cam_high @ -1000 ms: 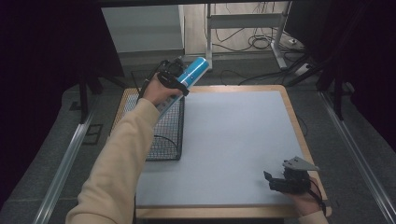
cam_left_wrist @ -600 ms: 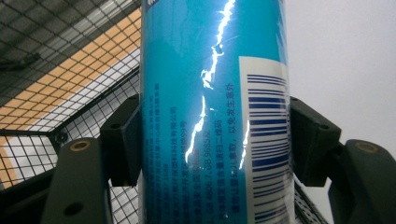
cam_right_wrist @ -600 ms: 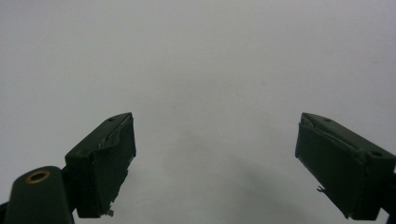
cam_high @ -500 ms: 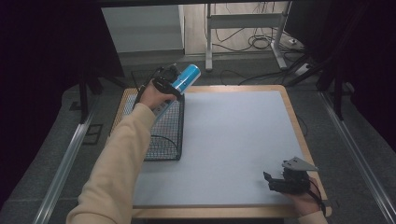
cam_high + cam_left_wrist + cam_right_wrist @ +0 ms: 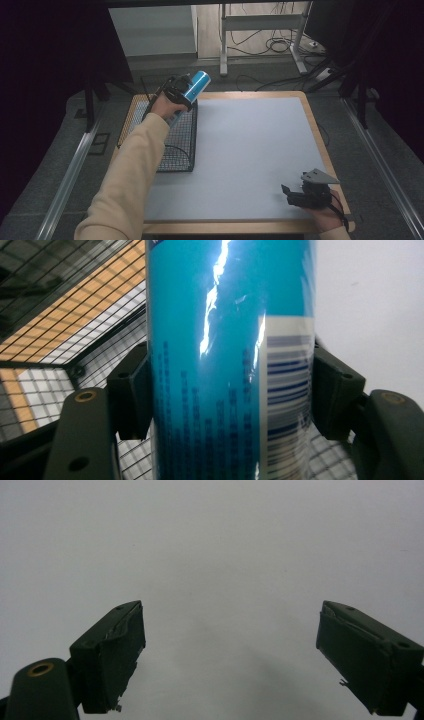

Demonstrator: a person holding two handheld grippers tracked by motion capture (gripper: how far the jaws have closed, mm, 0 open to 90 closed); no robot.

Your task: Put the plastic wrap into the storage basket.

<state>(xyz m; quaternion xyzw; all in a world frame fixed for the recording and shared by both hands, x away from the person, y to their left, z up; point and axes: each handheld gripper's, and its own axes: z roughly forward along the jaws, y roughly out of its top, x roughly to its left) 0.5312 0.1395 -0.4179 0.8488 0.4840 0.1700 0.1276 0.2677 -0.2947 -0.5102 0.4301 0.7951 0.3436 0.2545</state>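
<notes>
Up close, left tongs (image 5: 225, 390) clamping blue can (image 5: 230, 340), barcode visible, right tongs (image 5: 230, 655) agape

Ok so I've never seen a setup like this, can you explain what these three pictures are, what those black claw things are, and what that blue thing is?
A person sits at a table holding a hand-operated two-jaw gripper in each hand. The high view looks down from above the person's side. The other two pictures come from small cameras riding on the grippers, looking along their black jaws. The left gripper is raised over a black wire basket at the table's left and is clamped on a blue can, one jaw on each side. The right gripper rests near the table's front right corner, jaws wide apart with nothing between them, facing the plain grey surface.
</notes>
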